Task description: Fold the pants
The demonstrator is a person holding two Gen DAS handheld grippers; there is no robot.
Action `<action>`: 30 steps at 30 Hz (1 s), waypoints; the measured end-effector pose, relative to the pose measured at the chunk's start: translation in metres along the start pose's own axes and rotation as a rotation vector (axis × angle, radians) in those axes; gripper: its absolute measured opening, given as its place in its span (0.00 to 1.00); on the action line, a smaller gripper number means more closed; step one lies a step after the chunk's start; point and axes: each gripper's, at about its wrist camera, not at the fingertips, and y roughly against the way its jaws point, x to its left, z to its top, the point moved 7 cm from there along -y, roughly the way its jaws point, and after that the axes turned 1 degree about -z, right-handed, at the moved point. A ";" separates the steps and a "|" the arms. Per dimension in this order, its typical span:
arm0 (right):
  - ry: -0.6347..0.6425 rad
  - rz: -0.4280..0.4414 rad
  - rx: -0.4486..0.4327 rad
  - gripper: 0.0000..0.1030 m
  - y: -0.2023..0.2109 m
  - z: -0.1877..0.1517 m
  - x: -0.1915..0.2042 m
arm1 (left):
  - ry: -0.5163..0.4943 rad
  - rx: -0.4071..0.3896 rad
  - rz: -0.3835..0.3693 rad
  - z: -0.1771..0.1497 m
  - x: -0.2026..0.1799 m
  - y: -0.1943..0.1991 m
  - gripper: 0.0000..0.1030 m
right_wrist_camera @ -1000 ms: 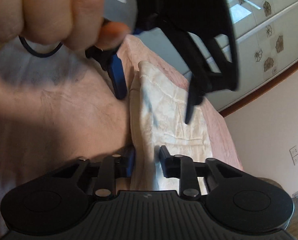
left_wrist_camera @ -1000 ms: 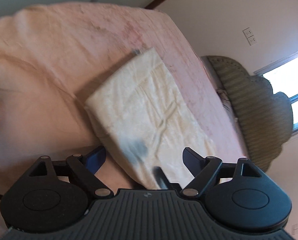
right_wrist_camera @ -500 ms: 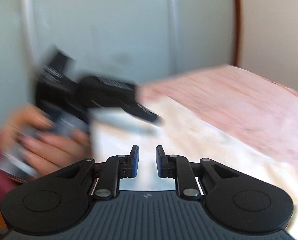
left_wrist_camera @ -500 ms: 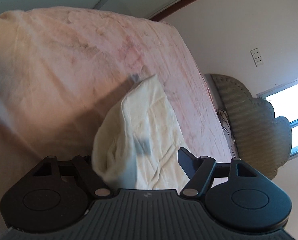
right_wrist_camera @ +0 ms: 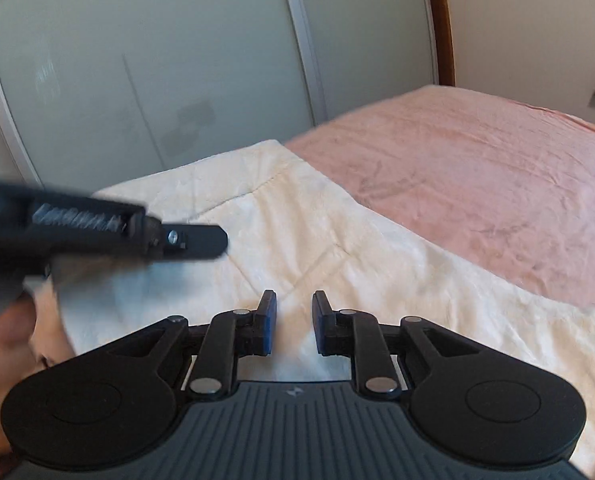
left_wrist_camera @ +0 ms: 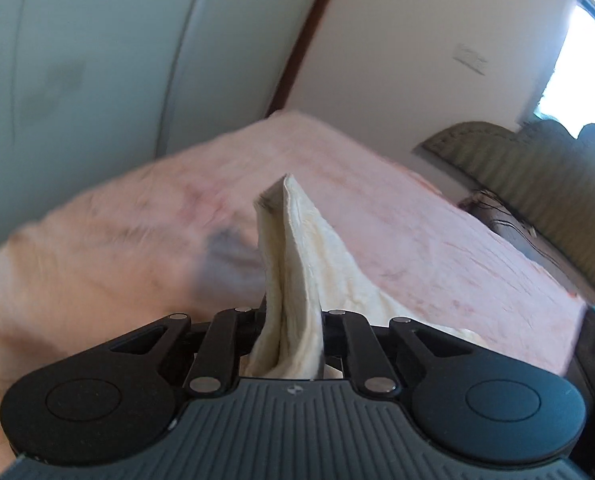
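The cream folded pants (right_wrist_camera: pixel 297 216) lie on the pink bed cover (right_wrist_camera: pixel 477 160). In the left wrist view my left gripper (left_wrist_camera: pixel 291 320) is shut on a thick edge of the pants (left_wrist_camera: pixel 297 264), which stands up between its fingers. In the right wrist view my right gripper (right_wrist_camera: pixel 294 322) hovers low over the pants with a narrow gap between its blue pads; nothing is between them. The left gripper (right_wrist_camera: pixel 193 240) shows blurred at the left of that view, at the pants' left edge.
Pale sliding wardrobe doors (right_wrist_camera: pixel 157 60) stand behind the bed. A green padded headboard (left_wrist_camera: pixel 537 176) and a bright window (left_wrist_camera: pixel 585 60) are at the right. A wooden door frame (right_wrist_camera: pixel 441 20) runs up the wall.
My left gripper has closed on the pants' edge and lifted it upright. My right gripper has swung from above the pants to low over them and opened slightly.
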 end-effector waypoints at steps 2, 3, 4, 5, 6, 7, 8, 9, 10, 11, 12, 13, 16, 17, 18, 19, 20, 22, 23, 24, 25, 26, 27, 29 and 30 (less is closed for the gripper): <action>-0.021 0.016 -0.054 0.18 0.012 0.007 -0.003 | -0.091 -0.049 -0.010 -0.002 -0.034 0.020 0.12; -0.025 0.019 -0.090 0.18 0.025 0.011 -0.005 | -0.130 -0.073 -0.017 -0.004 -0.051 0.030 0.12; -0.034 0.022 -0.121 0.18 0.037 0.013 -0.008 | -0.163 -0.094 -0.036 -0.007 -0.069 0.038 0.12; -0.051 0.024 -0.150 0.18 0.051 0.016 -0.013 | -0.192 -0.111 -0.058 -0.010 -0.088 0.045 0.12; -0.068 0.023 -0.179 0.18 0.066 0.017 -0.019 | -0.216 -0.128 -0.078 -0.013 -0.108 0.050 0.11; -0.079 0.015 -0.208 0.18 0.084 0.017 -0.025 | -0.235 -0.138 -0.102 -0.017 -0.127 0.054 0.11; -0.081 0.002 -0.232 0.18 0.099 0.015 -0.032 | -0.252 -0.137 -0.137 -0.021 -0.146 0.057 0.11; -0.084 -0.013 -0.253 0.18 0.115 0.012 -0.039 | -0.269 -0.133 -0.164 -0.027 -0.164 0.059 0.12; -0.091 -0.035 -0.271 0.18 0.131 0.008 -0.049 | -0.290 -0.130 -0.188 -0.033 -0.182 0.060 0.12; -0.101 -0.058 -0.284 0.18 0.145 0.004 -0.058 | -0.317 -0.123 -0.216 -0.042 -0.201 0.061 0.13; -0.115 -0.080 -0.296 0.18 0.158 -0.002 -0.069 | -0.334 -0.112 -0.239 -0.049 -0.216 0.061 0.13; -0.128 -0.106 -0.309 0.18 0.174 -0.010 -0.081 | -0.347 -0.095 -0.268 -0.058 -0.233 0.060 0.14; -0.158 -0.176 -0.331 0.18 0.216 -0.037 -0.114 | -0.401 -0.032 -0.347 -0.088 -0.280 0.051 0.15; -0.170 -0.197 -0.329 0.18 0.226 -0.046 -0.125 | -0.413 -0.008 -0.365 -0.101 -0.292 0.049 0.15; -0.183 -0.217 -0.324 0.18 0.236 -0.055 -0.135 | -0.429 0.014 -0.378 -0.112 -0.305 0.045 0.15; -0.196 -0.243 -0.317 0.18 0.247 -0.067 -0.146 | -0.450 0.031 -0.392 -0.124 -0.318 0.038 0.15; -0.216 -0.260 -0.311 0.18 0.255 -0.077 -0.155 | -0.470 0.043 -0.405 -0.135 -0.329 0.033 0.16; -0.243 -0.293 -0.304 0.18 0.271 -0.094 -0.173 | -0.496 0.061 -0.431 -0.153 -0.348 0.025 0.15; -0.254 -0.310 -0.301 0.18 0.278 -0.103 -0.181 | -0.505 0.071 -0.443 -0.161 -0.357 0.022 0.15; -0.264 -0.327 -0.296 0.18 0.284 -0.110 -0.187 | -0.507 0.085 -0.455 -0.169 -0.364 0.017 0.16; -0.273 -0.340 -0.289 0.18 0.289 -0.115 -0.193 | -0.508 0.102 -0.463 -0.177 -0.370 0.014 0.16; -0.285 -0.351 -0.278 0.18 0.294 -0.122 -0.199 | -0.515 0.111 -0.465 -0.185 -0.376 0.013 0.16; -0.295 -0.356 -0.271 0.18 0.297 -0.126 -0.203 | -0.525 0.114 -0.467 -0.191 -0.380 0.011 0.16; -0.307 -0.375 -0.261 0.18 0.302 -0.139 -0.213 | -0.530 0.131 -0.466 -0.202 -0.387 0.005 0.17; -0.316 -0.382 -0.252 0.18 0.303 -0.143 -0.216 | -0.533 0.141 -0.464 -0.206 -0.390 0.002 0.17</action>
